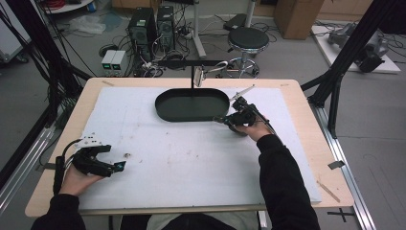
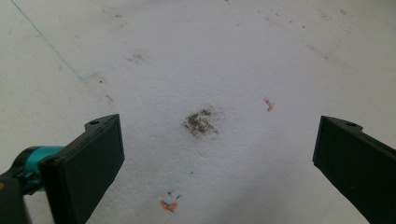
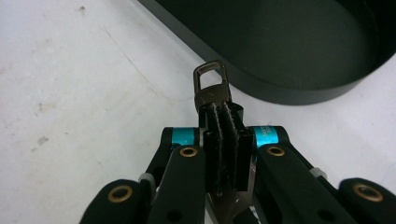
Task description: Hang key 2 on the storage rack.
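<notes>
The right gripper (image 3: 223, 140) has its jaws pressed together on a small metal clip (image 3: 212, 84), a flat dark piece with a squared loop at its tip. The loop sticks out past the jaw ends, and more of the metal shows below them, so the clip's long axis runs along the jaws rather than across them.

What matters for the coming move is where the tray (image 1: 165, 111) lies from that clip. From the right gripper view, the black oval tray's (image 3: 299, 91) near wall sits just ahead and to one side of the loop, close but apart from it, with white mat showing between. From the high view the right gripper (image 1: 225, 120) hangs at the tray's right end, near its front edge, pointing leftward along the rim. I would judge that a short carry over the wall puts the clip above the tray floor; the wall stands up, so the clip has to clear it first.

The left gripper (image 1: 117, 166) is well apart, low at the worktop's (image 1: 306, 143) left front. Its jaws are spread wide with nothing between them, only stained mat (image 2: 201, 122) beneath. The right hand (image 1: 253, 129) is plainly the nearer one to the tray, and the clip is already in it.
</notes>
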